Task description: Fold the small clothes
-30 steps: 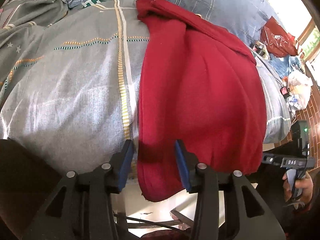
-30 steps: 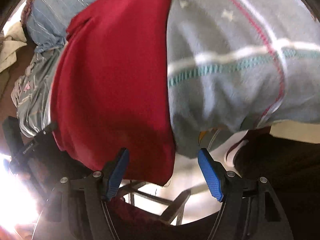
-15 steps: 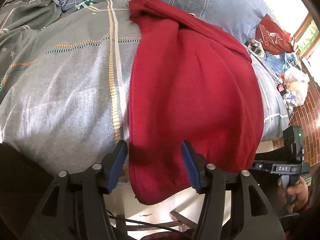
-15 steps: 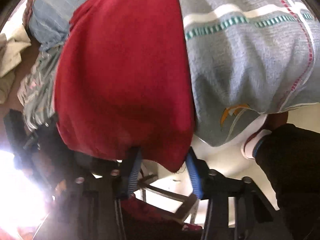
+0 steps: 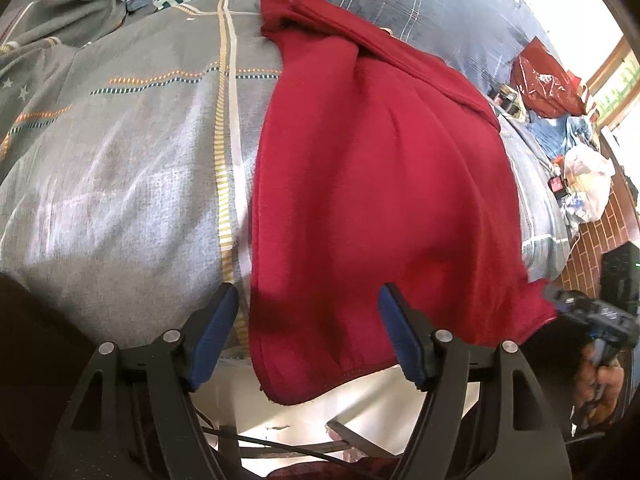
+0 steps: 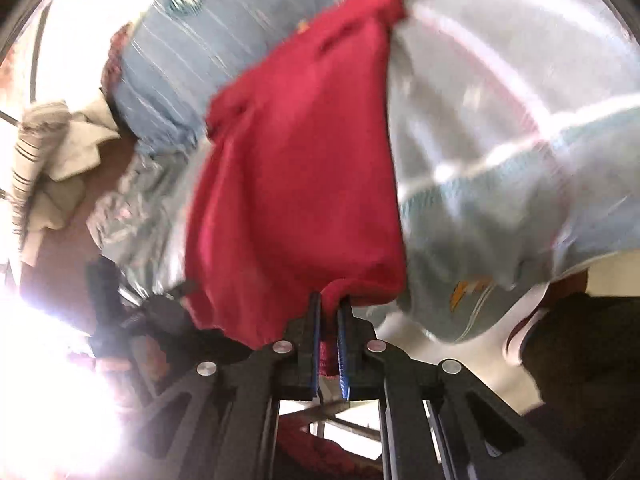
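A red garment (image 5: 372, 200) lies spread on a grey patterned bedsheet (image 5: 120, 168), its near hem hanging over the bed's front edge. My left gripper (image 5: 308, 320) is open, its blue pads on either side of the hem's left corner, not touching it. In the right wrist view the red garment (image 6: 296, 184) fills the middle, and my right gripper (image 6: 329, 312) is shut on its near hem at the right corner. The right gripper also shows at the right edge of the left wrist view (image 5: 592, 316), at the garment's corner.
A blue plaid blanket (image 5: 400, 4) lies behind the garment. A red bag (image 5: 544, 84) and a white plastic bag (image 5: 588, 180) sit at the far right by a brick floor (image 5: 592, 240). Light cloths (image 6: 52, 160) are piled at the left in the right wrist view.
My right gripper closed from wide open onto the garment's hem. My left gripper opened wider around the hem's left corner and stayed in place.
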Action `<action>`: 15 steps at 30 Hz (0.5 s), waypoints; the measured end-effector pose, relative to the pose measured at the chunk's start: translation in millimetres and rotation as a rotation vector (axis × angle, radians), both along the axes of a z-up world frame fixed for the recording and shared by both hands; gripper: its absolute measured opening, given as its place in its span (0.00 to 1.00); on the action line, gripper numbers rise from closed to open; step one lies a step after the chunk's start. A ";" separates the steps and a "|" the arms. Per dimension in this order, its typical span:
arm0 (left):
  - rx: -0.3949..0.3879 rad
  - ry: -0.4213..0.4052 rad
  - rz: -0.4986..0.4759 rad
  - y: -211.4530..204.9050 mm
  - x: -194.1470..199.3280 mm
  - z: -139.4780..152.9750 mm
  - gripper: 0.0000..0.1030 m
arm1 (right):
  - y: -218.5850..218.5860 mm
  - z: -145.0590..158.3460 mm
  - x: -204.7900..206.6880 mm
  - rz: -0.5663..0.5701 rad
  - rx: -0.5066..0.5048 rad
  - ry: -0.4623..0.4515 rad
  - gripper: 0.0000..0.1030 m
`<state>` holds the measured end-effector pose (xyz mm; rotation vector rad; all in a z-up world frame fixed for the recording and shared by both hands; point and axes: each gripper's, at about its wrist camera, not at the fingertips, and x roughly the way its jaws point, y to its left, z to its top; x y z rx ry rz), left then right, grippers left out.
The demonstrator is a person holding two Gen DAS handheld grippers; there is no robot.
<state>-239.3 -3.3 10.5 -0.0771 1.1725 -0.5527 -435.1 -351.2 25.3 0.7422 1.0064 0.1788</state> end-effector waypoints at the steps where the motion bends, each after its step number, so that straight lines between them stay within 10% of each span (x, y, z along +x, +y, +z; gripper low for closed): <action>1: 0.002 0.000 0.002 0.4 -1.1 -0.2 0.70 | -5.0 6.7 -1.5 -0.006 0.002 -0.010 0.06; 15: 0.089 -0.077 0.009 -15.4 -14.3 -3.6 0.72 | 2.1 -9.8 4.4 0.075 0.068 0.039 0.07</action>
